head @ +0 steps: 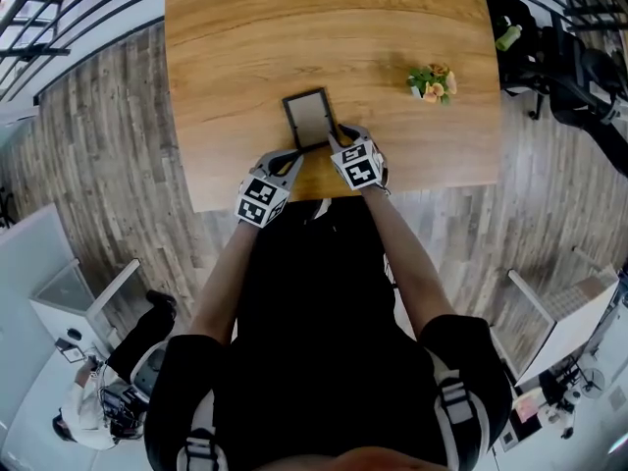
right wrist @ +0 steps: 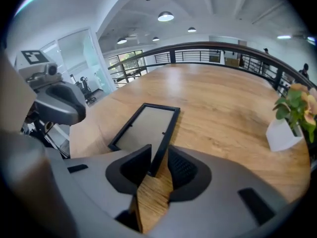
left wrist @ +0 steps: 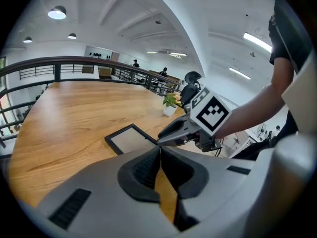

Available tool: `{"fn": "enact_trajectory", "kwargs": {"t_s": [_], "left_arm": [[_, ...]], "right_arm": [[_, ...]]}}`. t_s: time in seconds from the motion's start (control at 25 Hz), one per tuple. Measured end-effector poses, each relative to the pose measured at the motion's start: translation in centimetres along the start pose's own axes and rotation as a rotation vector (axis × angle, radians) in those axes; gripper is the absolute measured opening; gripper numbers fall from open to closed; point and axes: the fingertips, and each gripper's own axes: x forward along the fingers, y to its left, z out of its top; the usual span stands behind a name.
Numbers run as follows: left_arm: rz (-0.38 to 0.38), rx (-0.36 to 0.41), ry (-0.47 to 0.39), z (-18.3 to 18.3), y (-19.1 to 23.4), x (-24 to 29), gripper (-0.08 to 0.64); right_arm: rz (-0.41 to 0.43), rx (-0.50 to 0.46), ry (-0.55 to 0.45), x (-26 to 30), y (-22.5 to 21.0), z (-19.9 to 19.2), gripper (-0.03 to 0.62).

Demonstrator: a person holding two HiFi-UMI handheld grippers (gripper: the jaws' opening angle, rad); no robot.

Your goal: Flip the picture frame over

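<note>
The black picture frame [head: 308,118] lies flat near the front edge of the wooden table [head: 235,57], its grey panel facing up. My right gripper [head: 340,139] is at the frame's near right corner. In the right gripper view the frame's [right wrist: 145,127] black edge runs between the jaws of the right gripper [right wrist: 158,158], with a gap at the pads, so it is open. My left gripper [head: 298,158] sits just in front of the frame's near edge. Its jaws [left wrist: 159,150] are shut with nothing between them, just short of the frame [left wrist: 130,139].
A small potted plant [head: 432,82] in a white pot [right wrist: 283,134] stands on the table to the right of the frame. The table's front edge runs just under both grippers. A railing [left wrist: 74,66] borders the far side.
</note>
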Motion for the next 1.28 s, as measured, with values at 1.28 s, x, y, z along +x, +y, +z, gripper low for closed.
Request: {"fn": "enact_trajectory", "kwargs": {"t_s": [1.28], "left_arm": [[0.052,-0.105,-0.056,-0.2,1.5,-2.2,0.025]], "right_arm": [[0.045,0.487,-0.06,-0.4,-0.9,0.5,0.052]]}}
